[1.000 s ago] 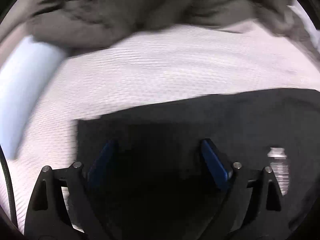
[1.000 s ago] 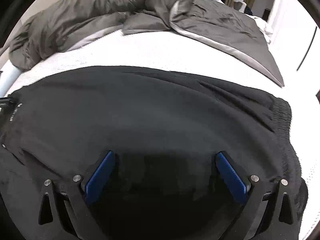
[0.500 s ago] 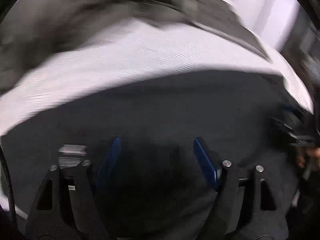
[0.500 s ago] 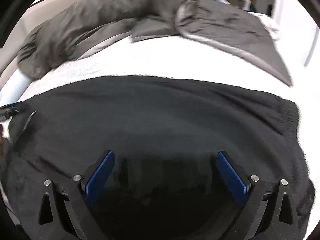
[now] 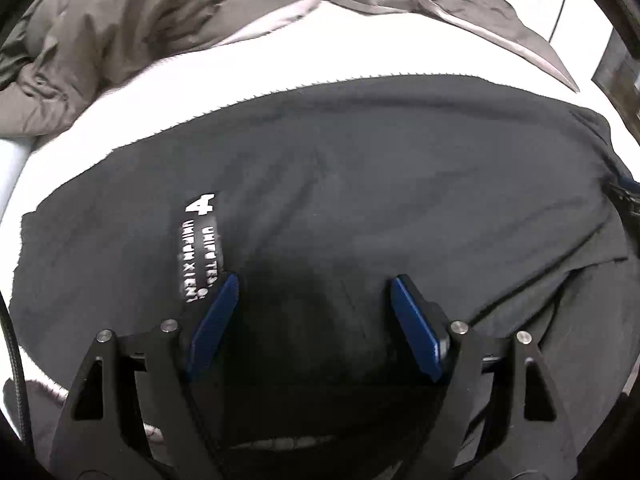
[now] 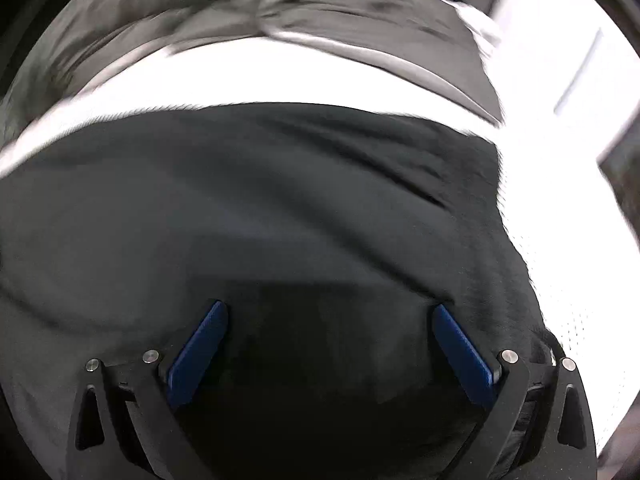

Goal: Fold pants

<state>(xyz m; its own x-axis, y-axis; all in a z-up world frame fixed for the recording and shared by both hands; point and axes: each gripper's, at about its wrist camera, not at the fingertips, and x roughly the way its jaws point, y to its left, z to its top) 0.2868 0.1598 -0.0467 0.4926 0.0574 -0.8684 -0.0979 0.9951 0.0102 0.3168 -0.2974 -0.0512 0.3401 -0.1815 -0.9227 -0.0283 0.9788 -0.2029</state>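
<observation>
Black pants [image 5: 380,184] lie spread on a white bed, filling most of both views. A white printed label [image 5: 200,248] shows on the fabric in the left wrist view. My left gripper [image 5: 314,284] is open, blue pads apart, just above the pants beside the label. In the right wrist view the pants [image 6: 260,208] lie flat with their right edge against the sheet. My right gripper [image 6: 328,312] is open and empty, low over the dark fabric. The right wrist view is blurred.
A grey duvet [image 5: 132,28] is bunched along the far side of the white mattress [image 5: 320,52]. It also shows in the right wrist view [image 6: 360,12]. A pale bolster [image 5: 10,160] lies at the left edge. A black cable [image 5: 14,364] runs at lower left.
My left gripper has swung right along the pants, so the label now sits just left of the fingers. My right gripper has shifted toward the pants' right edge. Both stay open.
</observation>
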